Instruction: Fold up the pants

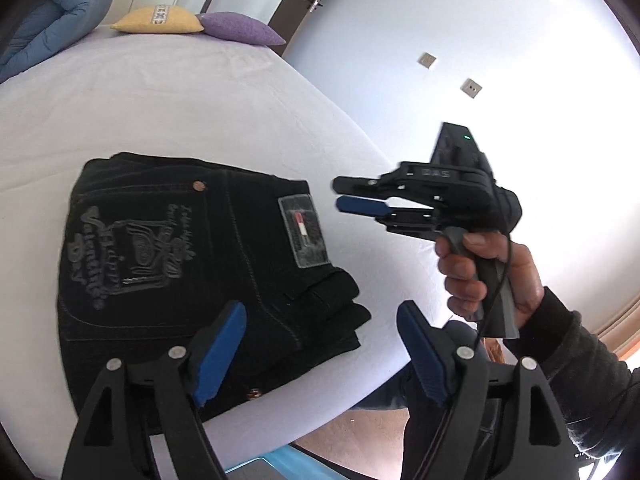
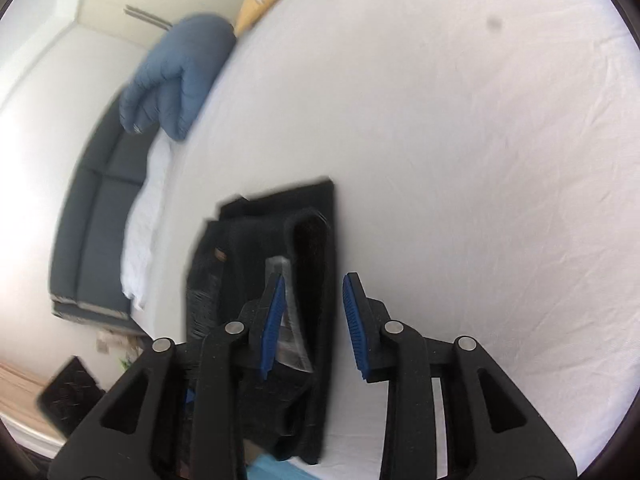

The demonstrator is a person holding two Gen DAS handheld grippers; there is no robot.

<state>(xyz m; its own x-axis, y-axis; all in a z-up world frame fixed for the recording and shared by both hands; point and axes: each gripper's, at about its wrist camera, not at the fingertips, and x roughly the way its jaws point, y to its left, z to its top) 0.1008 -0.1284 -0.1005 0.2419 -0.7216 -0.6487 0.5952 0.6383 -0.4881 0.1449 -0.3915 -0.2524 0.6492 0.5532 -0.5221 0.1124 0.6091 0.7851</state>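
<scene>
The folded black denim pants (image 1: pixel 192 264) look thick and floppy; grab the stacked edge. Left claw (image 1: pixel 320 354) and right claw (image 2: pixel 314 320) both gape wide, holding nothing

Left gripper (image 1: pixel 320 352) — you hold it with its jaws spread wide, the blue pads (image 1: pixel 218 354) facing each other across an open gap, nothing between them. The black linkage arms fan out toward the lower corners of the left wrist view.

Right gripper (image 2: pixel 314 324) — its jaws also stand apart, ribbed blue pads (image 2: pixel 356 326) facing inward, gripping nothing. From the left wrist view it sits level, fingers pointing left, one above the other with a narrow gap.

Right hand (image 1: pixel 488 280) — your fingers wrap the grey handle below the gripper body, thumb at the top of the grip; a dark sleeve covers your wrist and forearm.
</scene>
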